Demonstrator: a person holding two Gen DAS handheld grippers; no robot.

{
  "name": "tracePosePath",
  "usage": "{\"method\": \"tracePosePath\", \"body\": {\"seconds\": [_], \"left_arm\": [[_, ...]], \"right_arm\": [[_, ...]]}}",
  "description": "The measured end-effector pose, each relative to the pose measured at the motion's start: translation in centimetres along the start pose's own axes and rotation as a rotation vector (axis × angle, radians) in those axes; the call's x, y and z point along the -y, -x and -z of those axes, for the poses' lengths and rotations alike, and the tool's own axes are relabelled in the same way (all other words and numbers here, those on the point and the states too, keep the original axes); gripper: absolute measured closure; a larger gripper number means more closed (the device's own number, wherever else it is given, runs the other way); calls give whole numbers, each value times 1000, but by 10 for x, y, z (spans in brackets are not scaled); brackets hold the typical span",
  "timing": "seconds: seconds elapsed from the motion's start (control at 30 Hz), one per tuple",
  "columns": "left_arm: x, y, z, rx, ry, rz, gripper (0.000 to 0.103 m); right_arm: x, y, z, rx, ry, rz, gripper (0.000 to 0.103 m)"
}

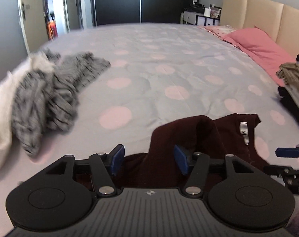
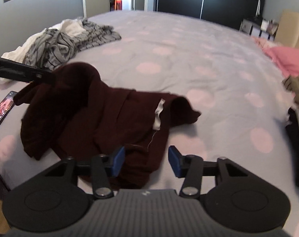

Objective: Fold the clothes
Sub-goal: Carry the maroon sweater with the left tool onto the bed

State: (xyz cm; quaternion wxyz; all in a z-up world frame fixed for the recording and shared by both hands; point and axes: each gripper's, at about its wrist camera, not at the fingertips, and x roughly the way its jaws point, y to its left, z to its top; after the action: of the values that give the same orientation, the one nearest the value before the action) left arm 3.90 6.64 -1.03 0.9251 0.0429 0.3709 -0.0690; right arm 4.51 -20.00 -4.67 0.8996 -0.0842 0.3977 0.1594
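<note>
Across a wide bed (image 2: 189,45) with a lilac cover dotted in pale pink, a crumpled maroon garment (image 2: 102,118) lies near the front edge. Grey striped clothes (image 2: 70,39) are heaped far left, pink pillows (image 1: 256,45) rest by a beige headboard (image 1: 264,13), and dark wardrobe doors (image 1: 137,2) stand behind. The left gripper (image 1: 149,159) stands open around a raised maroon fold, while the right gripper (image 2: 146,161) gapes partway over the garment's near edge, pressing nothing.
</note>
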Motion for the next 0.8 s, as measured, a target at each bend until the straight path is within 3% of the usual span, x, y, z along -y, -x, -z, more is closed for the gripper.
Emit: {"method": "tracePosePath", "body": {"seconds": [0.03, 0.1, 0.2, 0.33, 0.53, 0.8], "left_arm": [[5, 2, -2, 11, -21, 6, 49], [16, 7, -7, 33, -63, 18, 49], [32, 14, -15, 66, -123, 42, 49], [51, 18, -16, 94, -202, 179, 49], [105, 6, 7, 75, -456, 301, 49], [169, -19, 43, 32, -613, 328, 49]], "right_arm": [[0, -6, 0, -14, -4, -5, 64], [1, -17, 0, -51, -12, -28, 70], [2, -19, 2, -73, -17, -63, 70], [8, -13, 11, -84, -8, -56, 70], [26, -4, 21, -82, -7, 22, 70], [52, 3, 32, -76, -83, 45, 68]]}}
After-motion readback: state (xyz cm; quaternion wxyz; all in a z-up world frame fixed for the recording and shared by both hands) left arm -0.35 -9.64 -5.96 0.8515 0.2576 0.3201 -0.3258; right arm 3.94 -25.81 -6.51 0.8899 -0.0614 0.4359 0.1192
